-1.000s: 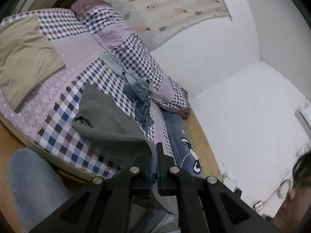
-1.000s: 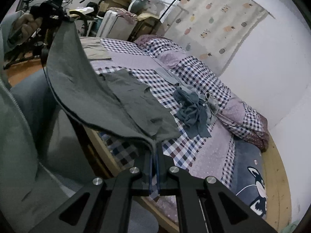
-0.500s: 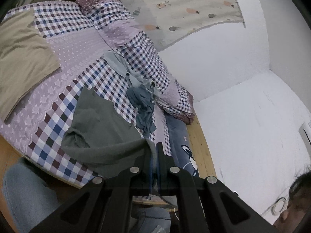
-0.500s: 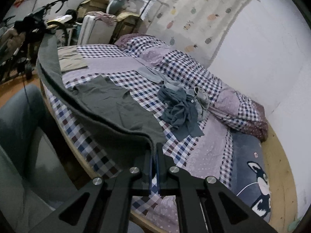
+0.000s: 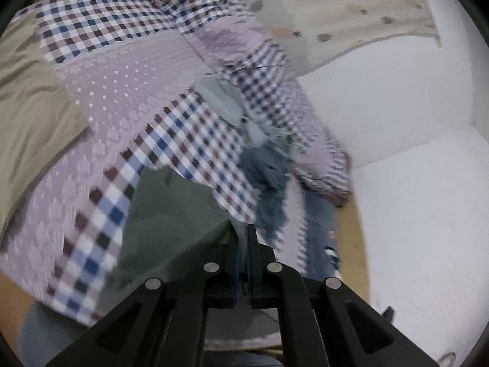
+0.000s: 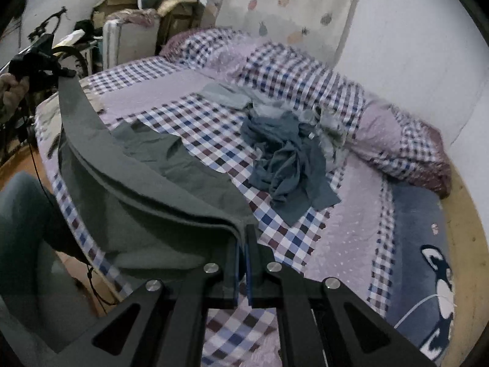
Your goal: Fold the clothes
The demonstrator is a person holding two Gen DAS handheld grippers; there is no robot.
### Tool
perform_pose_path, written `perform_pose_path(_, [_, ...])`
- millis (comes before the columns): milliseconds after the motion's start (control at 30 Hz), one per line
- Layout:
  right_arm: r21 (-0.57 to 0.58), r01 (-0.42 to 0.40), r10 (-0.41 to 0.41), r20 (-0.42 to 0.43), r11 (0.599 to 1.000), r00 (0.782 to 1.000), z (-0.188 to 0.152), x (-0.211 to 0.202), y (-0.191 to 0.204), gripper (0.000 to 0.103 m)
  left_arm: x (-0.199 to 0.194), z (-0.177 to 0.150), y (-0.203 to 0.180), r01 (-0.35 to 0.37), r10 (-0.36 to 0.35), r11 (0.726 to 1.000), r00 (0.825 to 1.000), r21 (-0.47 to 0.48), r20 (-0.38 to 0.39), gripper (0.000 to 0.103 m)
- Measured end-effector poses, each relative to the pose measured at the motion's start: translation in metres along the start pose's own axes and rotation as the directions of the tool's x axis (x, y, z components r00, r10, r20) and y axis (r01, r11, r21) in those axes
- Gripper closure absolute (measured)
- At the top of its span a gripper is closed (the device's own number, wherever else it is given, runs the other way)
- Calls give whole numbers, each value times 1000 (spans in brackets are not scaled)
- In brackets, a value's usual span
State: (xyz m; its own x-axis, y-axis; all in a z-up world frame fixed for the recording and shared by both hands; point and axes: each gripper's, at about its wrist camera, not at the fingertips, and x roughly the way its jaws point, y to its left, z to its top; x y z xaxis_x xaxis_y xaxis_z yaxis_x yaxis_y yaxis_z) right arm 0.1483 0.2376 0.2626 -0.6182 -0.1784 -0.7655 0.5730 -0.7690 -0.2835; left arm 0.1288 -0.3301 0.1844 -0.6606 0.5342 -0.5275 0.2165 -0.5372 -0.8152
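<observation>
A dark grey-green garment (image 6: 146,171) stretches between both grippers over the near edge of the checked bed (image 6: 342,238). My right gripper (image 6: 242,232) is shut on one corner of its folded edge. My left gripper (image 5: 241,232) is shut on the other corner, and shows in the right wrist view (image 6: 39,67) at the far left, held by a hand. The garment (image 5: 165,223) lies partly on the quilt. A pile of blue-grey clothes (image 6: 287,162) sits mid-bed. A tan folded garment (image 5: 27,101) lies on the far left of the bed.
A rolled checked duvet (image 6: 397,140) runs along the wall side. A blue cartoon rug (image 6: 428,253) lies on the wooden floor to the right. Boxes and clutter (image 6: 137,9) stand behind the bed. A person's grey trouser leg (image 6: 27,232) is at the near left.
Both grippers have moved forward and lower over the bed, carrying the held edge of the grey-green garment with them. More of the garment now rests on the quilt.
</observation>
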Motion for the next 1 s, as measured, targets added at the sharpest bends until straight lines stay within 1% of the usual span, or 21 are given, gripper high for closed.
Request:
perform_pose_path(100, [30,-27,29,-68,999,997,20,53,-25,102,50,31,4,-89,88,996,996,-4,-23,102])
perform_pose_path(200, [67,-45,56,-156,997,986,34,117,-51,102,104,56,15,-193,193,981,979,-1,-64,102])
perform_pose_path(300, [109,-55,82,-261,993,962,37,185,-73,102,159,79,26,-298,297,955,949,6,-106,102])
perform_pose_path(433, [188,-74,142,-375,979,916,31,267,-95,102,228,104,44,-412,412,910,896,35,-167,102])
perform_pose_path(467, [202,-75,151,-395,976,906,29,283,-99,102,231,106,47,-416,418,908,896,42,-153,101])
perform_pose_path(500, [216,-63,150,-413,974,898,25,300,-102,102,226,107,49,-407,410,912,904,46,-119,100])
perform_pose_path(533, [216,-35,127,-430,976,894,22,314,-104,95,221,107,51,-398,401,916,912,50,-86,100])
perform_pose_path(567, [201,11,80,-441,980,894,20,324,-105,84,216,108,53,-390,392,919,918,55,-52,100])
perform_pose_path(600, [189,70,21,-441,980,897,17,328,-106,83,211,108,55,-381,383,923,924,60,-19,99])
perform_pose_path(633, [184,128,-38,-427,974,903,14,327,-108,79,206,109,57,-372,372,926,928,65,14,96])
perform_pose_path(667, [180,187,-98,-413,966,905,10,326,-111,66,201,109,59,-364,361,929,931,71,48,78])
perform_pose_path(700, [178,244,-157,-398,953,904,7,325,-113,60,197,110,61,-355,349,932,934,77,81,57])
perform_pose_path(733, [175,286,-204,-378,942,903,4,321,-113,53,192,110,63,-347,337,934,935,83,114,49])
perform_pose_path(767, [172,304,-230,-353,937,907,2,314,-112,49,180,108,65,-332,318,940,937,82,142,44])
perform_pose_path(800, [176,307,-238,-329,935,914,1,306,-110,49,166,96,70,-318,303,943,942,94,144,44])
perform_pose_path(833, [187,292,-228,-299,938,927,2,297,-106,49,153,81,76,-310,294,944,947,118,132,44])
perform_pose_path(867, [198,252,-198,-256,947,946,4,286,-99,48,140,66,82,-300,285,943,951,142,120,44])
perform_pose_path(900, [206,193,-152,-201,959,968,8,275,-90,48,130,48,87,-301,287,938,952,170,102,44])
perform_pose_path(933, [204,126,-97,-145,971,985,13,265,-79,45,122,29,92,-307,297,930,951,200,81,44])
perform_pose_path(967, [177,58,-41,-98,983,994,21,258,-65,37,115,11,97,-313,307,921,950,231,60,44])
perform_pose_path(1000, [130,2,6,-62,991,998,29,252,-48,31,107,-8,102,-317,318,912,947,261,39,44])
